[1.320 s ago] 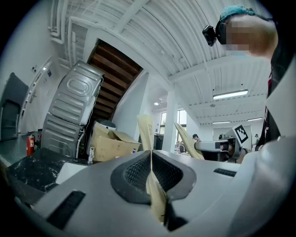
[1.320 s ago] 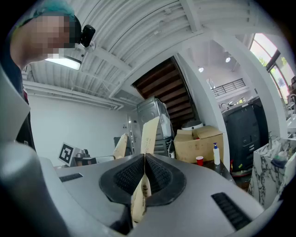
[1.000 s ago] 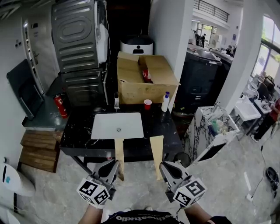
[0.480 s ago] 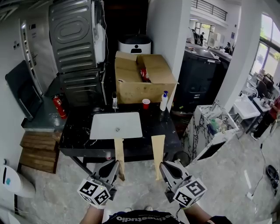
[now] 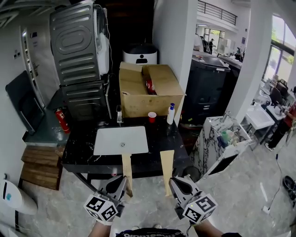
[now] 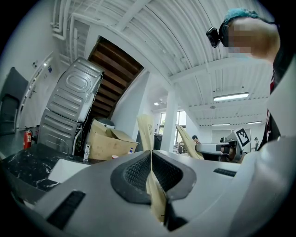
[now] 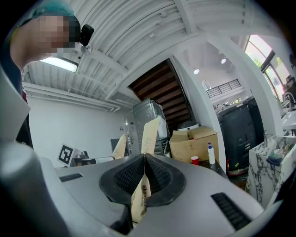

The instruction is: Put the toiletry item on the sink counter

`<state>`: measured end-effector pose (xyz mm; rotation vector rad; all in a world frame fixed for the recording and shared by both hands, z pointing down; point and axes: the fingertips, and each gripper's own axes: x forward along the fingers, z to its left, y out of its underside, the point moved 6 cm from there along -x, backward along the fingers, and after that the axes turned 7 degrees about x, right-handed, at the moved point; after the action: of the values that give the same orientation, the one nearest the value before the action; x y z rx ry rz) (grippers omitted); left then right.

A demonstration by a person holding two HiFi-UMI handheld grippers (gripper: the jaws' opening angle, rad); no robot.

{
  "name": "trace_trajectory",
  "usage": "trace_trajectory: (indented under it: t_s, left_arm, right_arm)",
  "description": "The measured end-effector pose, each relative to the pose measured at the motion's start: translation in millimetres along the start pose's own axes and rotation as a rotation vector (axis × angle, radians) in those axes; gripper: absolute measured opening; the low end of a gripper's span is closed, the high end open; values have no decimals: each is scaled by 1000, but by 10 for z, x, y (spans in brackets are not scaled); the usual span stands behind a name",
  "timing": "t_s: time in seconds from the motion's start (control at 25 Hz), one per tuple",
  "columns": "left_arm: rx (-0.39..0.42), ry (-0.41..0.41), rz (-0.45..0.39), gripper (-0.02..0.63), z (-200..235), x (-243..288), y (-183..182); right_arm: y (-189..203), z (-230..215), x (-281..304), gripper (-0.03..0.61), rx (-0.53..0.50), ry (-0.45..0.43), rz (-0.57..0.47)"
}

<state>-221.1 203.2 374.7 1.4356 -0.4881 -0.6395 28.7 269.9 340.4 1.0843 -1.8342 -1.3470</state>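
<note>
No word or number reads clearly to me. The right paper strip point(image 7: 140, 196), clamped in my right gripper point(image 7: 144, 159), bears dark print too blurred to make out. The left paper strip point(image 6: 146, 132), clamped in my left gripper point(image 6: 151, 155), has fainter print, likewise unreadable.

Two grey handheld grippers, a dark top, a head camera.
The left gripper point(image 5: 121, 179) and right gripper point(image 5: 174, 180) have smooth grey shells, black ribbed pads point(image 7: 160, 175) lining the jaws, dark slots on each flank, and a white cube point(image 5: 101, 208) printed with black square markers. The person wears a dark top point(image 5: 143, 233) with pale lettering, a teal cap point(image 6: 240, 14) and a small black head camera point(image 6: 212, 37).
</note>
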Motion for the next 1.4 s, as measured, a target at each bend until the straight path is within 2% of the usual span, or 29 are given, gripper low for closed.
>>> trace_trajectory:
  t_s: [0.32, 0.44, 0.76, 0.96, 1.2, 1.4]
  left_arm:
    - [12, 4, -2, 23, -164, 194, 20]
    - [0, -19, 7, 23, -278, 269, 40]
    - [39, -62, 16, 23, -520, 423, 38]
    - [48, -53, 41, 23, -545, 549, 115]
    - [34, -47, 55, 23, -356, 835, 200]
    - [14, -32, 47, 23, 3, 1153, 267]
  right_arm:
    - [-35, -210, -117, 43, 9, -10, 2]
    - [-36, -327, -197, 43, 18, -19, 8]
    - [10, -601, -352, 43, 31, -56, 30]
    - [59, -761, -362, 43, 62, -54, 32]
    - [137, -1014, -196, 43, 99, -23, 56]
    - [76, -1214, 192, 43, 81, 3, 78]
